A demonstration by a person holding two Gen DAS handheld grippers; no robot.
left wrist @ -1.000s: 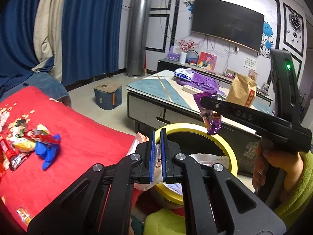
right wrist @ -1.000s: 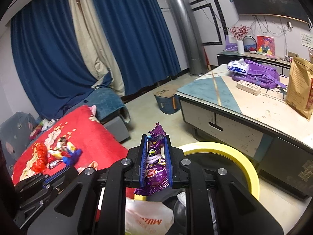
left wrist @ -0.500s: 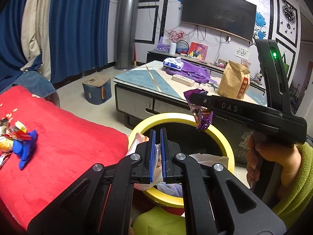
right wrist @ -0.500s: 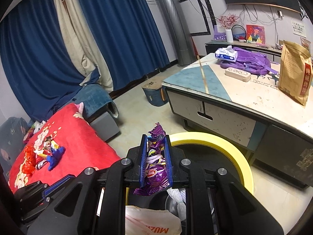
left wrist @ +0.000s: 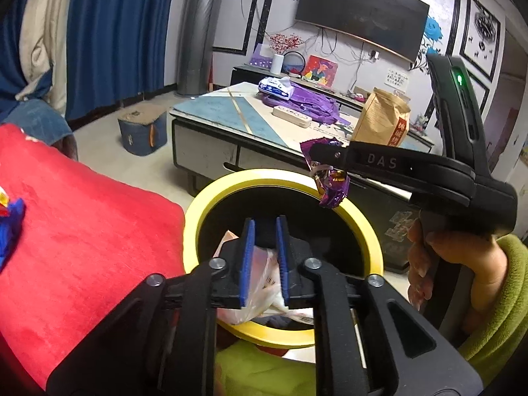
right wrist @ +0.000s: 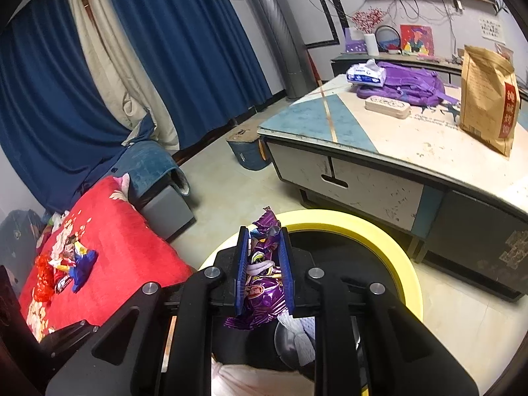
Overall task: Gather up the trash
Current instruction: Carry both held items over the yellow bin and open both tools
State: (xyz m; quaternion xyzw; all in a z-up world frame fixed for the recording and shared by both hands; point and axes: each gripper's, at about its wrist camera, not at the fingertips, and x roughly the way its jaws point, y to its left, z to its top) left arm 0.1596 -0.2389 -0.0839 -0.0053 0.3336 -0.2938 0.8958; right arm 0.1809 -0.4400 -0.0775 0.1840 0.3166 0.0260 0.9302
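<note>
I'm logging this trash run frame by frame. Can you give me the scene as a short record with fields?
right gripper: shut on purple wrapper, held over the bin
left gripper: open, empty, over the bin
bin: yellow rim, bags and paper already inside
remaining trash: wrappers on the red blanket
table: brown bag, purple backpack, tissue pack
</note>
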